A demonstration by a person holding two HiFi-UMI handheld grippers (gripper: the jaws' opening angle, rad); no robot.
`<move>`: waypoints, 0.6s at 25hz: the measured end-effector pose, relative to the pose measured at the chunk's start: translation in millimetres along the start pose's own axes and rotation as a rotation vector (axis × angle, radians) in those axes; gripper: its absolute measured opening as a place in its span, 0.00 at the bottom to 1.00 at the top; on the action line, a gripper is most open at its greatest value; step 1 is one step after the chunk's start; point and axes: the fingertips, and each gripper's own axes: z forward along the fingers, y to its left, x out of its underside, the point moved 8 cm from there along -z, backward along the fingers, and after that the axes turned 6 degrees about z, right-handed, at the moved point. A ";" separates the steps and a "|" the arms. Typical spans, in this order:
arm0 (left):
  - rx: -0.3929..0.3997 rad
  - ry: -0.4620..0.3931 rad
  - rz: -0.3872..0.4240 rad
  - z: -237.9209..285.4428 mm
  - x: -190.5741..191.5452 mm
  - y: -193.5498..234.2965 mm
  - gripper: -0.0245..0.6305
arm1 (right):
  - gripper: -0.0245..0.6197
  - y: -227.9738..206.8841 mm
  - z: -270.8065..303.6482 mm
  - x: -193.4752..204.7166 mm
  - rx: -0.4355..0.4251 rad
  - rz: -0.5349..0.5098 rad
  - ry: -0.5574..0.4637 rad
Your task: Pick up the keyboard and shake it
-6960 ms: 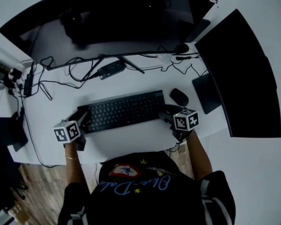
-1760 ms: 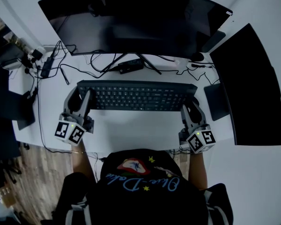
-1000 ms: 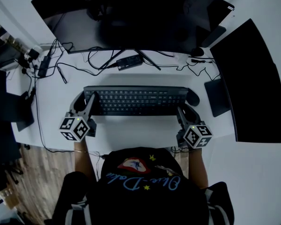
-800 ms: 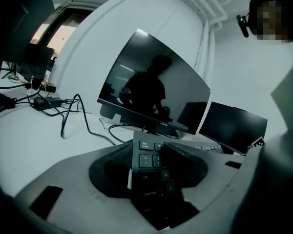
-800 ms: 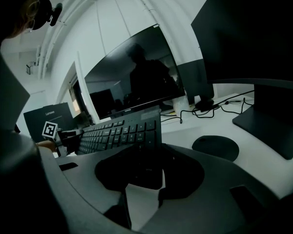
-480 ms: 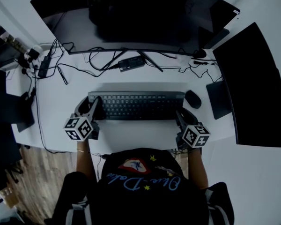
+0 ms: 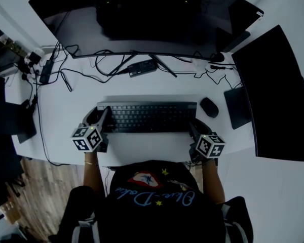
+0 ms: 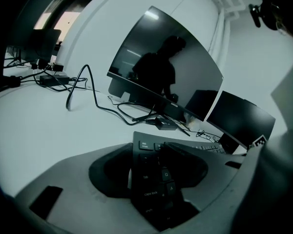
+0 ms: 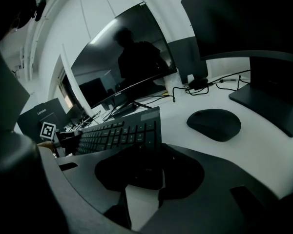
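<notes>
The black keyboard (image 7: 147,117) lies level across the white desk (image 7: 66,110) in front of me, with a shadow along its far edge. My left gripper (image 7: 100,117) is shut on its left end. In the left gripper view one jaw lies over the keys beside caps lock and the keyboard (image 8: 147,179) fills the gap of the left gripper (image 8: 151,167). My right gripper (image 7: 193,127) is shut on the right end. In the right gripper view the keyboard (image 9: 119,133) runs away from the right gripper (image 9: 149,172), whose jaws grip its near corner.
A black mouse (image 7: 209,107) sits just right of the keyboard, also seen as the mouse (image 9: 214,124). A wide curved monitor (image 7: 142,19) stands behind, and a second monitor (image 7: 271,85) at the right. Cables (image 7: 91,70) and an adapter (image 7: 143,68) lie under the curved monitor.
The keyboard, held at both ends, has come toward me and looks smaller, so lower. Both grippers moved with it and keep their grip.
</notes>
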 end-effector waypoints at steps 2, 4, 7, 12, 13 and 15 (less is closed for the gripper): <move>-0.008 0.010 0.007 1.5 -0.1 -0.6 0.32 | 0.24 -1.4 1.9 1.6 0.002 0.009 0.010; -0.015 0.020 0.012 3.3 -0.1 -1.0 0.32 | 0.24 -2.3 2.8 3.1 0.008 0.015 0.018; -0.026 0.032 0.018 5.0 0.3 -1.0 0.32 | 0.24 -3.7 5.2 4.8 0.013 0.018 0.030; -0.042 0.050 0.029 7.5 0.6 -2.9 0.32 | 0.25 -5.7 8.8 6.3 0.029 0.021 0.057; -0.046 0.054 0.032 7.9 0.7 -3.1 0.32 | 0.25 -5.6 9.3 6.7 0.034 0.023 0.062; -0.056 0.063 0.037 8.9 0.5 -3.3 0.32 | 0.25 -5.2 10.1 7.1 0.042 0.026 0.067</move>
